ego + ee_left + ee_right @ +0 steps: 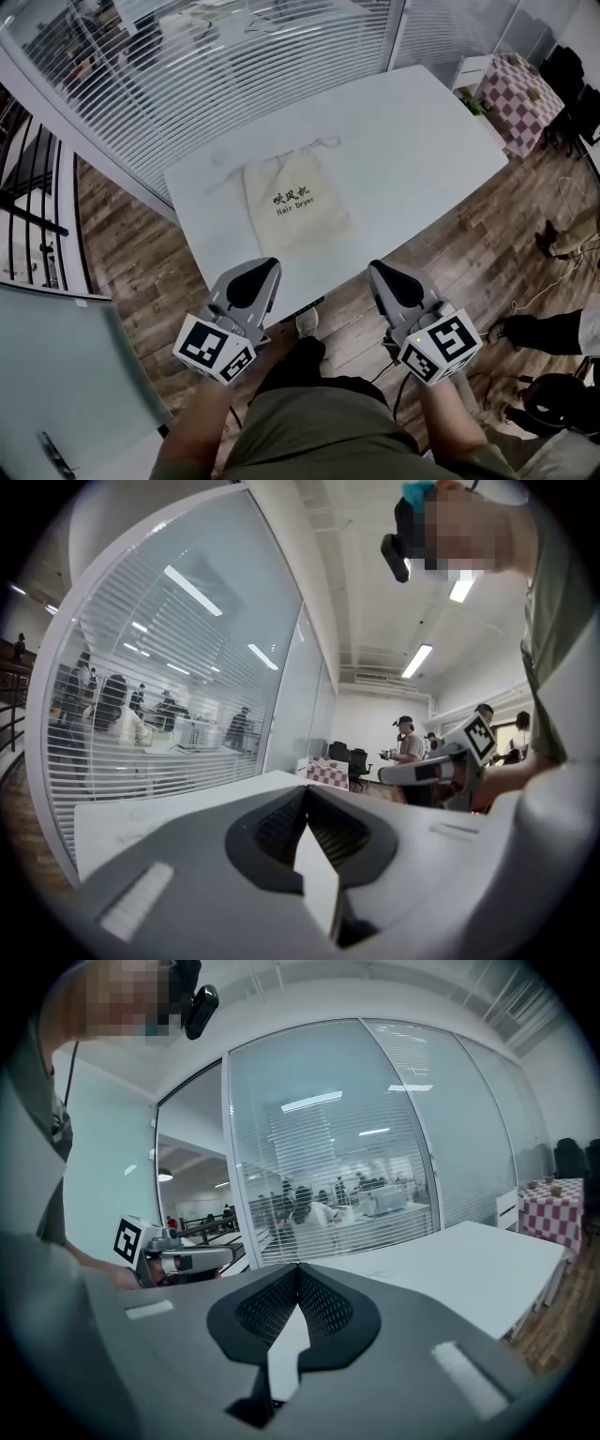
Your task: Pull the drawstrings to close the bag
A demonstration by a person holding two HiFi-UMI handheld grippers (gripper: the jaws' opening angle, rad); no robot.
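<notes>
A cream drawstring bag (292,202) with dark print lies flat on the white table (394,141), its mouth toward the far side. Its thin drawstrings (314,145) trail off at the top, to the left and right. My left gripper (270,263) hovers at the table's near edge, below the bag, shut with nothing in it. My right gripper (376,266) hangs level with it to the right, also shut and empty. In the left gripper view the jaws (306,789) meet at the tip, and the right gripper (441,761) shows beside it. In the right gripper view the jaws (298,1267) are closed too.
A glass wall with white blinds (234,56) runs behind the table. Wood floor (141,253) surrounds it. A chequered table (520,98) stands at the far right. Cables and dark gear (553,394) lie on the floor at right. People stand beyond the glass (408,747).
</notes>
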